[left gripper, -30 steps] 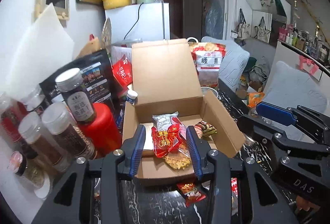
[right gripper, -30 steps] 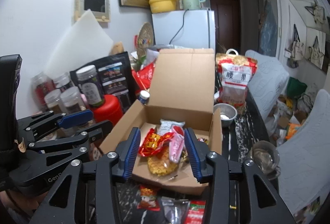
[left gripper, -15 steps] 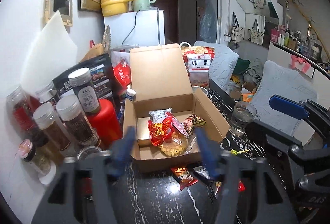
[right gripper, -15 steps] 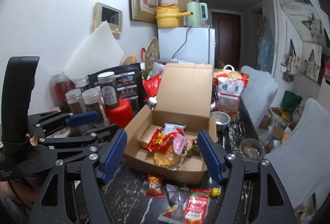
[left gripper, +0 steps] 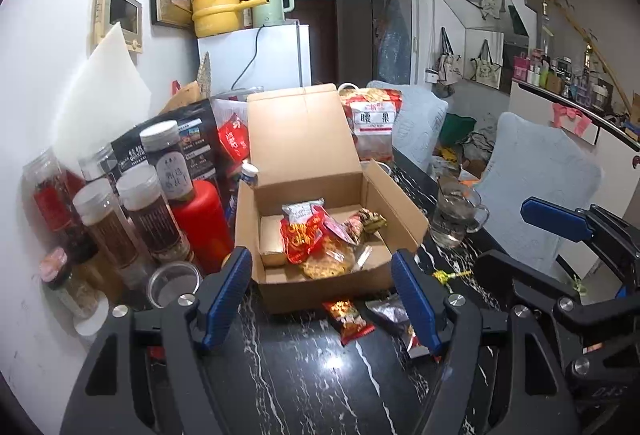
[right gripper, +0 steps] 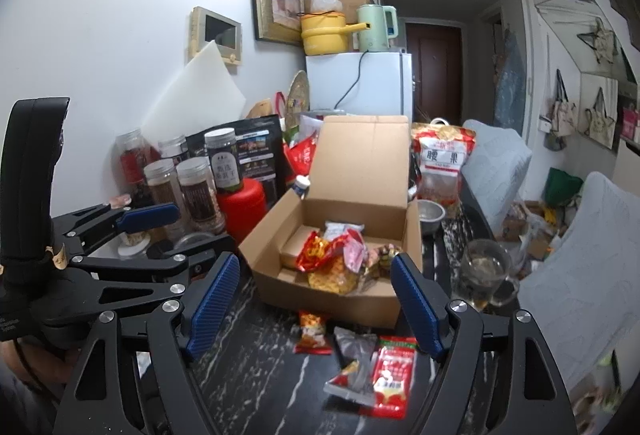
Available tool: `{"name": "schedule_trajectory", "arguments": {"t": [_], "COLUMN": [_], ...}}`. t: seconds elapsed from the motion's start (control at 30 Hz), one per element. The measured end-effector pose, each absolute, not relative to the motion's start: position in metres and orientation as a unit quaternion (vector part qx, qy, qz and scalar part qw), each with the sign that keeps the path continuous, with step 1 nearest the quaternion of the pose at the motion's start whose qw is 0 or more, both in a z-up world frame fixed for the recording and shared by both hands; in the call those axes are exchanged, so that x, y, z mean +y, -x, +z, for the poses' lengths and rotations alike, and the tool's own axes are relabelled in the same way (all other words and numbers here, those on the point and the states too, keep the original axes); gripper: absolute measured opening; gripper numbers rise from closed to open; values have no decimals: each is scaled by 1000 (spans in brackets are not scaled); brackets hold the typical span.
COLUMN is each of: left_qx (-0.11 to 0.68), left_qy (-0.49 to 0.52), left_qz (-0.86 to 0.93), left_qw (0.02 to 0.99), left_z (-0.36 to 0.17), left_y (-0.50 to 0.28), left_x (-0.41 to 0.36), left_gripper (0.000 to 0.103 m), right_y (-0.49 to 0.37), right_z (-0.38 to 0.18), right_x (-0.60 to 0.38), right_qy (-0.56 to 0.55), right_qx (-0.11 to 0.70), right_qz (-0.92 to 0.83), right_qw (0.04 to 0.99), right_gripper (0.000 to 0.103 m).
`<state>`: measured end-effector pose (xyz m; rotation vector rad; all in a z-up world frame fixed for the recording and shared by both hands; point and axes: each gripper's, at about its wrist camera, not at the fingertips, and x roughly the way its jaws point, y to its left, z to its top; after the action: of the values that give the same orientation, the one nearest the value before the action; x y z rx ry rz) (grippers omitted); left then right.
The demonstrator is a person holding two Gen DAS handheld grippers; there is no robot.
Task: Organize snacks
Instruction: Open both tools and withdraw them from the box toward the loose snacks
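Several snack packets [right gripper: 362, 367] on table, between open hand-held gripper [right gripper: 314, 299] fingers.

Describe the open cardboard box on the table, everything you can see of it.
The cardboard box is plain brown corrugated card, shallow and rectangular, sitting flat on the black marbled table. Its hinged lid stands upright at the back, with side flaps angled outward. Inside lie several snack packets, mostly red and yellow, over a flat tan packet. A red canister stands close by its left side. More packets lie on the table before its front wall. Neither gripper touches it.

Snack packets [right gripper: 362, 363] lie before the cardboard box [right gripper: 280, 235] — jars [right gripper: 200, 191] left, glass mug [right gripper: 486, 275] right.
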<state>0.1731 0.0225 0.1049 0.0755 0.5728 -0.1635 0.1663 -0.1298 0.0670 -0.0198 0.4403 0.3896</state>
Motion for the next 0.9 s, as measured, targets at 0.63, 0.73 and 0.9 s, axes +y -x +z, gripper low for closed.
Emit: {"name": "schedule_trajectory", "arguments": {"t": [0.63,0.73,0.9], "left_qx": [358,371,392], "left_qy": [-2,2,3], "left_qz": [-100,-98,-101], "left_qw": [928,923,914], "left_z": [30,17,-3], "left_y": [-181,-185,-194], "left_x": [30,29,23], "left_gripper": [72,72,72], "right_y": [-176,-180,-190], "right_z": [-14,-26,-45], "right_x": [-144,-145,-146], "right_qy": [-24,-20,-16], "right_qx": [287,295,312], "right_qz": [171,160,148], "right_qw": [942,942,938], "right_gripper": [79,79,79]}}
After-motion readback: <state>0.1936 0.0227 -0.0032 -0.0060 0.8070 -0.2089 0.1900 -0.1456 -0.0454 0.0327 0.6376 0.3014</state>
